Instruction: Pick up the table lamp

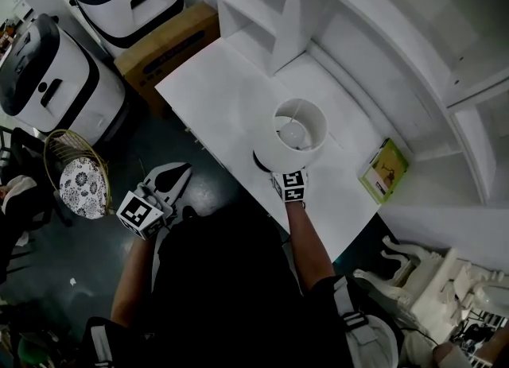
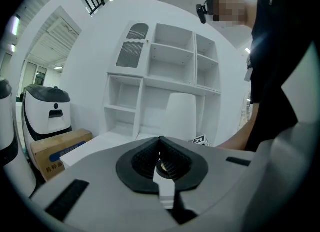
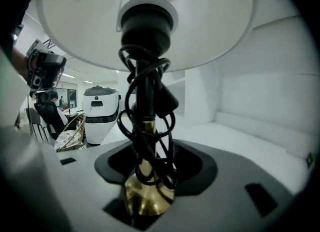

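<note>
The table lamp (image 1: 298, 132) stands near the front edge of the white table (image 1: 215, 88); I look down into its white shade at the bulb. My right gripper (image 1: 288, 177) reaches under the shade from the front. In the right gripper view the brass stem (image 3: 146, 128), wound with black cord (image 3: 131, 126), stands between the jaws of the right gripper (image 3: 150, 161), whose pads lie against the cord bundle just above the brass foot (image 3: 147, 196). My left gripper (image 1: 179, 172) hangs off the table's left side, shut and empty (image 2: 160, 151); the shade (image 2: 180, 113) shows beyond it.
A white shelf unit (image 1: 270, 17) lines the table's back. A green-yellow book (image 1: 384, 169) lies at the table's right. On the floor to the left are a cardboard box (image 1: 171, 44), two white machines (image 1: 56, 80), and a wire chair (image 1: 79, 184).
</note>
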The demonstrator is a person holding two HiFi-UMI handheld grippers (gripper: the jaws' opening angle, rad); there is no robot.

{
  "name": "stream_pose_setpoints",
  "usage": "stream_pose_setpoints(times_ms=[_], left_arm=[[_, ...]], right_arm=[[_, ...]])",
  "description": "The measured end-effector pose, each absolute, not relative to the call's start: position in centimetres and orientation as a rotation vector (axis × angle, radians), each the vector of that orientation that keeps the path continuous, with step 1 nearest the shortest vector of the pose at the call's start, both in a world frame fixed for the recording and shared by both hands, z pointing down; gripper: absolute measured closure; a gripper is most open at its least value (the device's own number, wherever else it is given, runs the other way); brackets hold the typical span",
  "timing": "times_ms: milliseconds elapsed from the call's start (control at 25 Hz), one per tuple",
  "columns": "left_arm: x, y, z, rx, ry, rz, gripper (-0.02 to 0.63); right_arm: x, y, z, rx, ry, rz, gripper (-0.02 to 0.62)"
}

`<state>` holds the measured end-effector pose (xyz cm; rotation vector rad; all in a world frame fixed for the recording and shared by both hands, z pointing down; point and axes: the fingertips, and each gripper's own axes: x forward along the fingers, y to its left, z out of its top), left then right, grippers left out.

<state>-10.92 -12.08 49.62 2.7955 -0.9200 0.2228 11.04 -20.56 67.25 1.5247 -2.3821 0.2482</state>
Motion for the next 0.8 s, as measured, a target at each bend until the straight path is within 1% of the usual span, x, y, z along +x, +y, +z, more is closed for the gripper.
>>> stream_pose_setpoints(times_ms=[80, 280, 360, 800], left_arm=[[-10.6, -12.4, 50.1, 2.816, -0.917, 0.252, 0.595], [-9.7, -12.1, 50.3, 2.834, -0.878, 0.282, 0.595], [-9.8, -11.9, 50.2, 2.83, -0.875, 0.285, 0.595], [-10.6, -12.1, 49.8, 2.815, -0.893, 0.292, 0.594]], right_arm=[[11.3, -21.2, 67.5, 1.529, -2.371, 0.252, 0.389], [11.2, -21.5, 67.5, 1.566, -2.367, 0.308, 0.454], [11.0, -21.6, 67.4, 1.57, -2.377, 0.329, 0.468], [10.7, -21.4, 67.1, 1.557, -2.377, 0.299, 0.488]])
